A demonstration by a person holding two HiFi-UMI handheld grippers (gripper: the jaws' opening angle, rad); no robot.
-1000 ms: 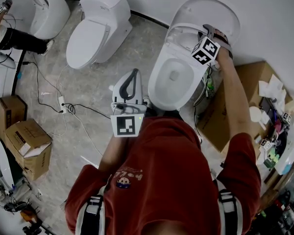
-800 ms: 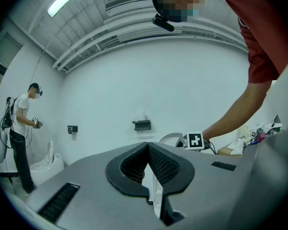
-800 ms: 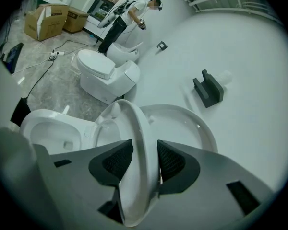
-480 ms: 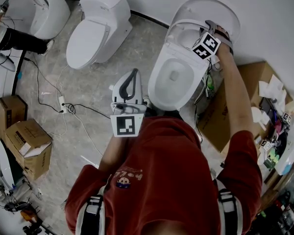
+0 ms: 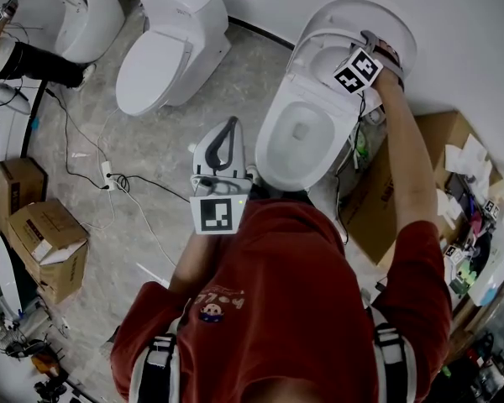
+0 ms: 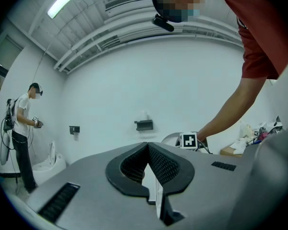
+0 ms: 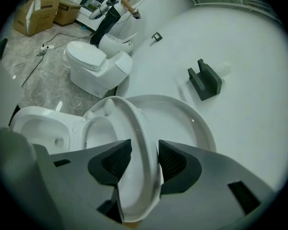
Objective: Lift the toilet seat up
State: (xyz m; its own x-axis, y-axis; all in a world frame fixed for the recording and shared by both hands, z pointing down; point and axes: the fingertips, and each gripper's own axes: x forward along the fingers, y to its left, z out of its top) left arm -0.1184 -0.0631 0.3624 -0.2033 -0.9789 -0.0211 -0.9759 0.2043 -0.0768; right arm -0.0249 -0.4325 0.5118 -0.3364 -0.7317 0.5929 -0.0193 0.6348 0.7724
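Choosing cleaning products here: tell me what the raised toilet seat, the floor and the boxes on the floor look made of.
Toilet seat: probably moulded plastic, glossy white; the rim is thin and smooth with soft highlights.
Floor: polished stone-look tile or vinyl, hard to tell which; it has grey veining, a faint sheen and no clear joints.
Boxes: brown matte cardboard, with folded flaps.

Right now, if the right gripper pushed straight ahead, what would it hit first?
Probably the raised toilet seat: it stands between the right gripper's jaws, which have just been opening. The lid lies just behind.
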